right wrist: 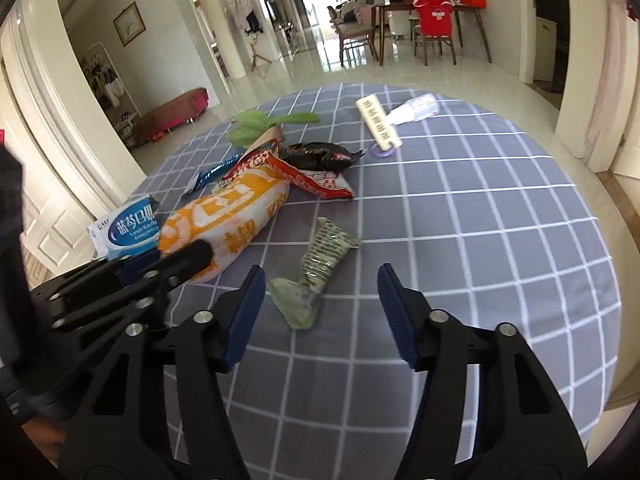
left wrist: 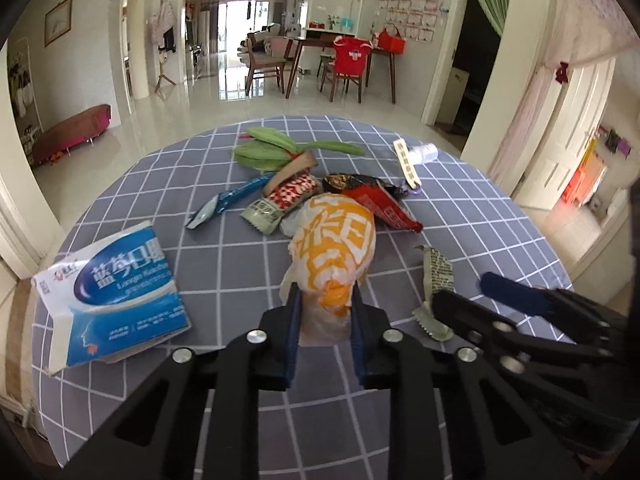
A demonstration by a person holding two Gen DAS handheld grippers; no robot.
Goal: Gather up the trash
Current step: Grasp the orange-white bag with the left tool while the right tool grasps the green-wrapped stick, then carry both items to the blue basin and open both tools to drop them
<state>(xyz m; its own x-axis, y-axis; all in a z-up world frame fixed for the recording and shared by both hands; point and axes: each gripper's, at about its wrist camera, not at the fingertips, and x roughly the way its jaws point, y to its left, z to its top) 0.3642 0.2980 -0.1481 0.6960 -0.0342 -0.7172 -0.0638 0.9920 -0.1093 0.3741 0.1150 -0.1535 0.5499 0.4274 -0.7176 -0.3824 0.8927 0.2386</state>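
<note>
My left gripper (left wrist: 326,292) is shut on the near end of an orange-and-white plastic bag (left wrist: 334,240), which lies on the grey checked tablecloth (left wrist: 224,264). The bag also shows in the right wrist view (right wrist: 228,216), with the left gripper (right wrist: 176,256) clamped on it. My right gripper (right wrist: 320,280) is open and empty, just above a green-silver wrapper (right wrist: 320,264) that lies between its fingers. That wrapper (left wrist: 436,280) and the right gripper (left wrist: 468,288) show at the right of the left wrist view.
More trash lies on the table: a blue-white medicine box (left wrist: 116,296), a blue wrapper (left wrist: 228,200), a red-white wrapper (left wrist: 280,200), a red-black wrapper (left wrist: 376,196), green leaves (left wrist: 272,148), a tag with a purple ring (right wrist: 380,128) and a small bottle (right wrist: 416,112).
</note>
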